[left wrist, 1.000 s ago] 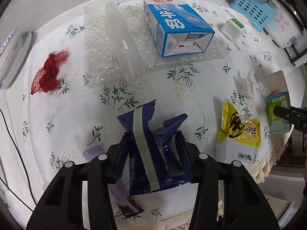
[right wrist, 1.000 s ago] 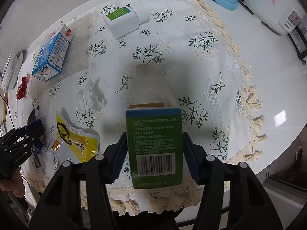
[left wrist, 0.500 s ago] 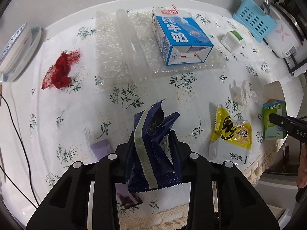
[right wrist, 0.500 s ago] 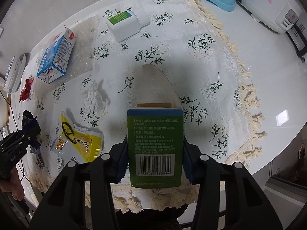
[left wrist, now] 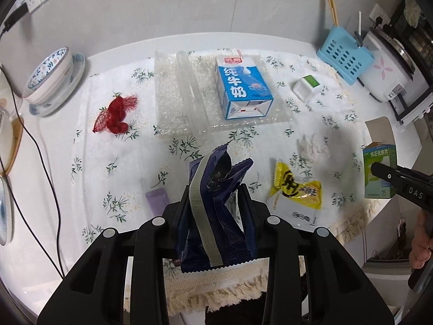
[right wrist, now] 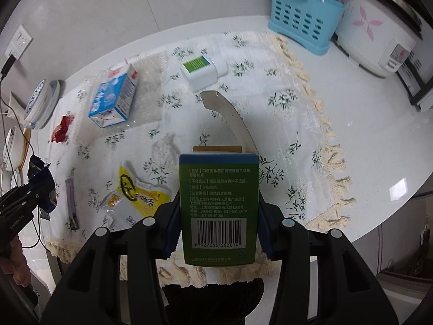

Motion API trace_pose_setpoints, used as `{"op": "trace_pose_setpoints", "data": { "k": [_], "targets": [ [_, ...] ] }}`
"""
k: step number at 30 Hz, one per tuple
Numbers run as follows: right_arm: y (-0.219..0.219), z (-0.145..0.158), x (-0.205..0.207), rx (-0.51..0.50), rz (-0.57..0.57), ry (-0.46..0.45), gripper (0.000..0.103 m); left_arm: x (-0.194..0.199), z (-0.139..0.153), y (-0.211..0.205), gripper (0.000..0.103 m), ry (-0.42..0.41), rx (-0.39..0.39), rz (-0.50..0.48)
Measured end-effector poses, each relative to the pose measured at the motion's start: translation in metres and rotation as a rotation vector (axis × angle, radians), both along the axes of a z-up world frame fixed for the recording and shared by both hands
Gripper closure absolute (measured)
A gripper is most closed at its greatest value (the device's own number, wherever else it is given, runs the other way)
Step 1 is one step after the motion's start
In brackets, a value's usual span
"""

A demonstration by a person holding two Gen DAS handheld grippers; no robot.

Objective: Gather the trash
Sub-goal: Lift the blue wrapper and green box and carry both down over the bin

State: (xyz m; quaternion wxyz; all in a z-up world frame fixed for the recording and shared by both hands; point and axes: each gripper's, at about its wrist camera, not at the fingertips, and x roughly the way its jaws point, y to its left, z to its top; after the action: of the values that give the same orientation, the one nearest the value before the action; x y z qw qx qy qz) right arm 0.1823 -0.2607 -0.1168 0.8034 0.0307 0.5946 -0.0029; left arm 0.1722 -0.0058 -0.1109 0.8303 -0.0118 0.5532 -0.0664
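My left gripper (left wrist: 216, 205) is shut on a crumpled dark blue snack wrapper (left wrist: 213, 216) with a grey seam, held above the flowered tablecloth (left wrist: 89, 162). My right gripper (right wrist: 219, 216) is shut on a green medicine box (right wrist: 219, 205) with a barcode and an open flap, lifted over the table's front edge. That box (left wrist: 379, 162) and the right gripper show at the right of the left wrist view. Still lying on the cloth are a yellow snack bag (left wrist: 296, 192), a crumpled tissue (left wrist: 314, 146), a blue milk carton (left wrist: 242, 89), a red net (left wrist: 115, 113) and a purple wrapper (left wrist: 157, 199).
A bubble wrap sheet (left wrist: 173, 100) lies under the carton. A white bottle (right wrist: 204, 71) lies at the back. A blue cutlery holder (right wrist: 303, 17) and a rice cooker (right wrist: 379, 24) stand back right. Bowls (left wrist: 51, 78) and a black cable (left wrist: 40, 162) are on the left.
Both grippers closed tighter on their items and rose off the table. The blue wrapper got squeezed narrower and the green box lifted clear of the cloth.
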Motion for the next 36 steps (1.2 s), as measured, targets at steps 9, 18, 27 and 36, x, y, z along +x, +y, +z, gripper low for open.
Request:
{"op": "trace_pose_setpoints", "data": {
  "k": [9, 18, 27, 36],
  "targets": [
    [0.009, 0.042, -0.035, -0.008, 0.048, -0.105, 0.058, -0.042, 0.032, -0.012, 0.070, -0.067, -0.030, 0.023],
    [0.008, 0.069, -0.087, -0.030, 0.081, -0.167, 0.058, -0.096, 0.054, -0.027, 0.070, -0.110, -0.058, 0.024],
    [0.003, 0.070, -0.132, -0.035, 0.096, -0.171, 0.058, -0.143, 0.051, -0.044, 0.070, -0.112, -0.063, 0.021],
    [-0.006, 0.061, -0.171, -0.018, 0.122, -0.155, 0.058, -0.186, 0.033, -0.061, 0.070, -0.078, -0.088, 0.001]
  ]
}}
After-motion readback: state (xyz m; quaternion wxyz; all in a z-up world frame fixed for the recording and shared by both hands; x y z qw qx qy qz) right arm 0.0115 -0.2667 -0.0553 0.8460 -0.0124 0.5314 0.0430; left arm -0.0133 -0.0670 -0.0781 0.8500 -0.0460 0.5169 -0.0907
